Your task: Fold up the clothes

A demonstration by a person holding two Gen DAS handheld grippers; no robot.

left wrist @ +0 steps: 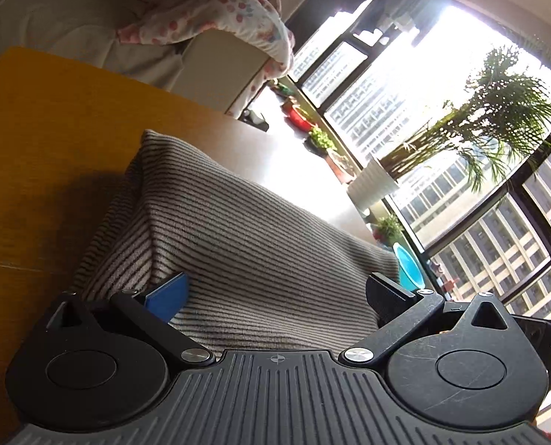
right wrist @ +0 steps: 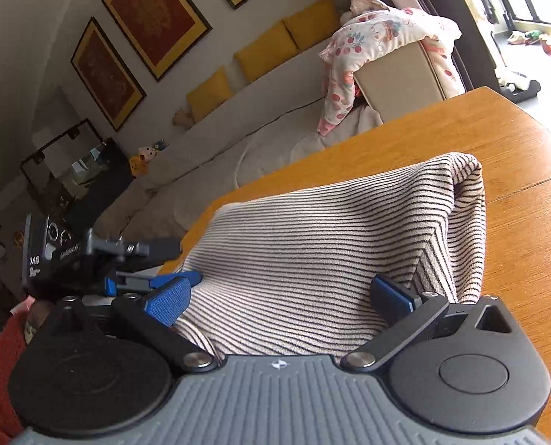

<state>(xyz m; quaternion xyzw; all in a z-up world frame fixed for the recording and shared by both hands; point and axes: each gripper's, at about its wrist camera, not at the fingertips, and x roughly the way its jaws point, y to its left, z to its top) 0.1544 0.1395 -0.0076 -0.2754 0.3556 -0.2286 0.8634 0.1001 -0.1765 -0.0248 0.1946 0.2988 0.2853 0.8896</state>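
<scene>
Crowding the striped garment (right wrist: 312,244): left gripper (right wrist: 153,278), sofa (right wrist: 238,155) beyond table (right wrist: 516,170).

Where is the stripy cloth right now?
The striped cloth lies bunched on the wooden table, between the open fingers of both hand-held grippers, with the sofa behind.

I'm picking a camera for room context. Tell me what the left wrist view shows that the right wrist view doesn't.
Only the left wrist view: the palm in a white pot and the blue bowl by the windows.
Only the right wrist view: framed pictures, yellow cushions, and the left gripper at its left edge.
Both: the striped garment on the wooden table, between open jaws, and the spotted cloth beyond.
</scene>
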